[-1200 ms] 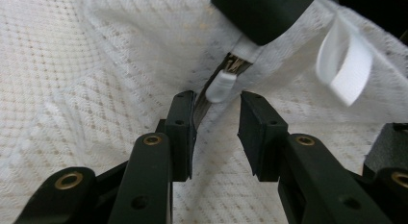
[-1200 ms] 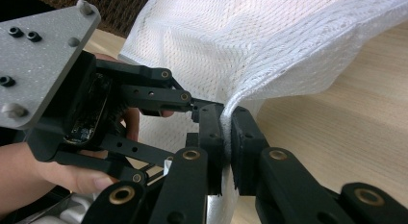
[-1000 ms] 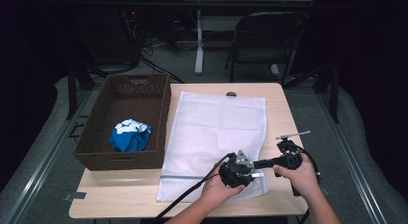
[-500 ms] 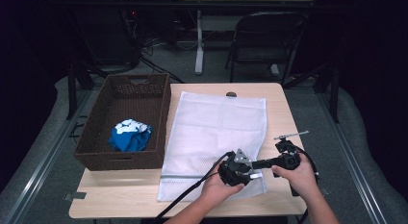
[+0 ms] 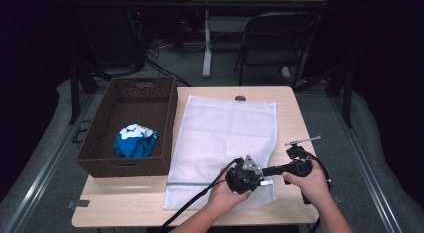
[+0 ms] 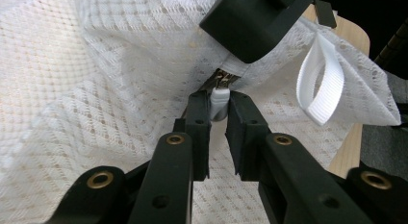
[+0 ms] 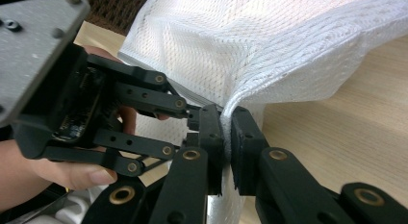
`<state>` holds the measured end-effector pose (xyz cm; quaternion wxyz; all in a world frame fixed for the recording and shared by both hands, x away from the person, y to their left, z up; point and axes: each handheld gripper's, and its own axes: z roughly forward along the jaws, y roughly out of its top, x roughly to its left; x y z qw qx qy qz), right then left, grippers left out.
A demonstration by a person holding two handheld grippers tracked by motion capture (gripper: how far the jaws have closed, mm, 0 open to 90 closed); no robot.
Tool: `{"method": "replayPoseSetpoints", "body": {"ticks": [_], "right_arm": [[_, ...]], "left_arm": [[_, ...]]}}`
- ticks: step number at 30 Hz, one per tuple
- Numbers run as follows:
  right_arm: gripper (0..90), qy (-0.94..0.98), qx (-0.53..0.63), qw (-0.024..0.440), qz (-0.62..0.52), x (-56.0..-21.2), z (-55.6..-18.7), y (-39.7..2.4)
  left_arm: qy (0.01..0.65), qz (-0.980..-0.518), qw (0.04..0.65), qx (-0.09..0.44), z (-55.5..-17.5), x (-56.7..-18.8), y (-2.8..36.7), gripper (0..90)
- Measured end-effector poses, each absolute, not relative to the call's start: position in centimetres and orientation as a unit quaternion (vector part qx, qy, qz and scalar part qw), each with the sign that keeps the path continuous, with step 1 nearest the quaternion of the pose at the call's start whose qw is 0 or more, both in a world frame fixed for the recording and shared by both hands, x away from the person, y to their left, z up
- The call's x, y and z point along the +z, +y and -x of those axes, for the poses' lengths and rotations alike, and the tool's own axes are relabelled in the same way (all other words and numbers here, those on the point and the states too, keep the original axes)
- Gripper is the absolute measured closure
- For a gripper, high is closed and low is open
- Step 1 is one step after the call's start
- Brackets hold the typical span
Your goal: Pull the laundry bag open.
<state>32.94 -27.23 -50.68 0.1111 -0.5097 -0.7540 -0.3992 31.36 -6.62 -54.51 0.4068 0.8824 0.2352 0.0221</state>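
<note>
Zipper pull (image 6: 219, 102) at the mesh bag's (image 5: 225, 133) near corner on the worktop (image 5: 290, 105): my left tool (image 6: 219, 113) has just been closing and clamps it; right tool (image 7: 226, 125) pinches the corner, so unzipping can begin.

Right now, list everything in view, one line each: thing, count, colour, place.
mesh laundry bag: one, white, flat on the table's middle, near corner lifted
zipper pull: one, white, between the left claw's pads
hanging loop: one, white, at the bag's corner
basket: one, brown wicker, table's left
cloth: one, blue and white, inside the basket
table: one, light wood
folding chair: one, black, behind the table
left claw: black, closing on the pull
right claw: black, pinching the bag's edge
</note>
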Motion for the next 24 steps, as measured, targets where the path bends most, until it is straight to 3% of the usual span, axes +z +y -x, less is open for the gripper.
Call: {"method": "replayPoseSetpoints", "body": {"ticks": [24], "right_arm": [[84.7,-0.756,-0.388,0.104,0.516,-50.88,-32.91,-27.36]], "left_arm": [[0.221,-0.892,0.391,0.052,-30.86,-54.23,-6.67,81.8]]}}
